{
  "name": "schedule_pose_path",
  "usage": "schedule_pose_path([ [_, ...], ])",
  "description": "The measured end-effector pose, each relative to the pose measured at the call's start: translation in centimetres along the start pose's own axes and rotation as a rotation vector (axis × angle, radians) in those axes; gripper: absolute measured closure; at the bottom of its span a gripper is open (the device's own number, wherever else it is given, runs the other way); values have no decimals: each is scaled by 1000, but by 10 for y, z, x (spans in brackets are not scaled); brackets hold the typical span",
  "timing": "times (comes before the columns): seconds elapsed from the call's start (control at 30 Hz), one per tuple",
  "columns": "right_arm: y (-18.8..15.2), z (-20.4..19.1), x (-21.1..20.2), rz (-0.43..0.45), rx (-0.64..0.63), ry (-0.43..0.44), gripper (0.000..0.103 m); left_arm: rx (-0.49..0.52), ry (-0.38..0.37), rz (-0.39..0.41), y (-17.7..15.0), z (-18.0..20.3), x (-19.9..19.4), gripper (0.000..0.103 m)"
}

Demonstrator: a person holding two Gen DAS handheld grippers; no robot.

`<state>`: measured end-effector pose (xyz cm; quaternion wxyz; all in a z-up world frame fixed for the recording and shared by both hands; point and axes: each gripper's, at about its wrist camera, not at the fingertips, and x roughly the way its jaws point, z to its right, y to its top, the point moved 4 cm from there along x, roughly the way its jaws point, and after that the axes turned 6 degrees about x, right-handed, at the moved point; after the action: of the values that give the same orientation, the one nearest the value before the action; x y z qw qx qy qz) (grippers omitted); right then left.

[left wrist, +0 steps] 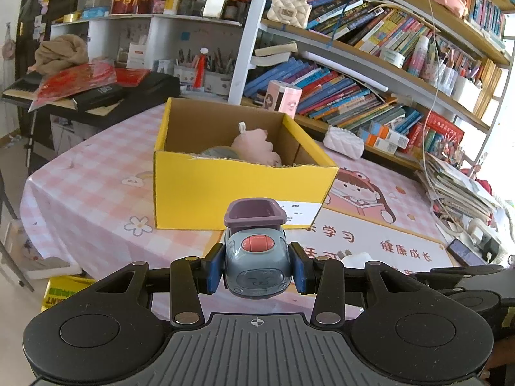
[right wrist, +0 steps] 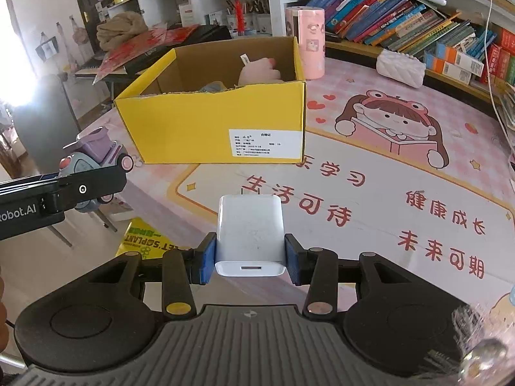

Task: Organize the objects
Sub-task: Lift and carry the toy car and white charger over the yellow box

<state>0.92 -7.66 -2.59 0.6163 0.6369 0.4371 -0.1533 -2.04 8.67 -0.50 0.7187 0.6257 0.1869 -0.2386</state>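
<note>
Left jaws pinching toy truck (left wrist: pixel 256 254), right jaws white charger (right wrist: pixel 250 234); pink plush (left wrist: pixel 254 146) inside yellow box (left wrist: pixel 238 189).

We see only the top of the soft pink plush toy (left wrist: pixel 254 144) because the yellow cardboard box's (left wrist: pixel 238 193) front wall hides the rest. A grey-blue thing (left wrist: pixel 219 152) beside it is mostly hidden too. The small print on the box's white paper label (right wrist: pixel 265 143) is too tiny to read.
</note>
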Motion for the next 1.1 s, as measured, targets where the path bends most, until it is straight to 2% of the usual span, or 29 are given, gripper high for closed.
schedule_pose_path([
  [0.3,25,-3,2,39,21,-16,62,12,-5,46,17,-8,2,62],
  [0.53,71,-6,7,94,13,4,62,3,8,100,49,-12,20,62],
  [0.7,107,-7,19,134,-14,30,62,2,43,135,72,-14,36,62],
  [0.93,151,-5,49,155,-56,55,62,1,100,127,94,-22,73,62],
  [1.1,171,-3,79,131,-110,72,62,10,157,86,101,-31,106,62],
])
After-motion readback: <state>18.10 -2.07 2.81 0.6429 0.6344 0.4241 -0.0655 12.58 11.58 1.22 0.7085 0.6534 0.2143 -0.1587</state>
